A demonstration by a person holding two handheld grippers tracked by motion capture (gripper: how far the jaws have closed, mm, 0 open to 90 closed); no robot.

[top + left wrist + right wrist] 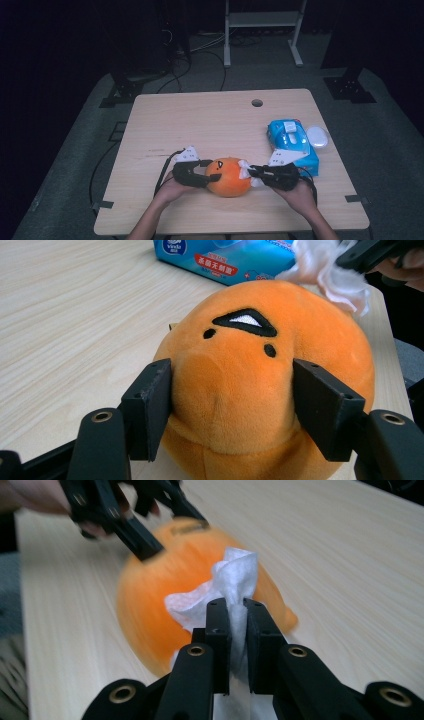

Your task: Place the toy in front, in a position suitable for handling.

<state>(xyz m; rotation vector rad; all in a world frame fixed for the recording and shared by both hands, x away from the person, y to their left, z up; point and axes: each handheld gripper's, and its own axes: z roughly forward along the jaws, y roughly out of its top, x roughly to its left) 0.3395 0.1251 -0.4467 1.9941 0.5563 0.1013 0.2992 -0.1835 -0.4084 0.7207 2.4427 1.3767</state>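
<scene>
Pale wood table [200, 120], dark room; left hand-held gripper [202, 172] clamps orange plush [229, 177], right hand-held gripper [256, 176] pinches wipe [244, 169].

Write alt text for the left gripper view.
Two black jaws of the left gripper squeeze an orange plush toy on a wooden table. Beyond it, the right gripper presses a white wipe against the toy, near a blue wipe pack.

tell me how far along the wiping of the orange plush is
Done: a white wipe is out of the blue wipes pack and pinched in the right gripper. In hand: the left gripper clamps the orange plush while the wipe presses on its side. Left: I can't tell how much is already wiped.
</scene>
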